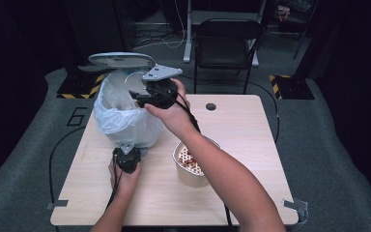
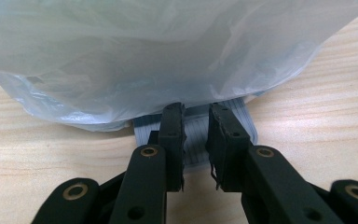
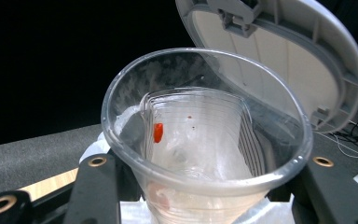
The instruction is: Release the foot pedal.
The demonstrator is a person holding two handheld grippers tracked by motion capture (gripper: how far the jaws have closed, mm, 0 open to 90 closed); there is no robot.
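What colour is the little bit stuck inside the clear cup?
Red-orange. The bit clings to the inner wall of the clear plastic cup, best seen in the right gripper view.

Bag (image 2: 168,51) hides bin body and runs off top edge in left gripper view; cup (image 3: 205,140) bottom and right gripper (image 3: 205,205) jaw tips cut off at lower edge; red speck (image 3: 158,132) in cup too small to identify.
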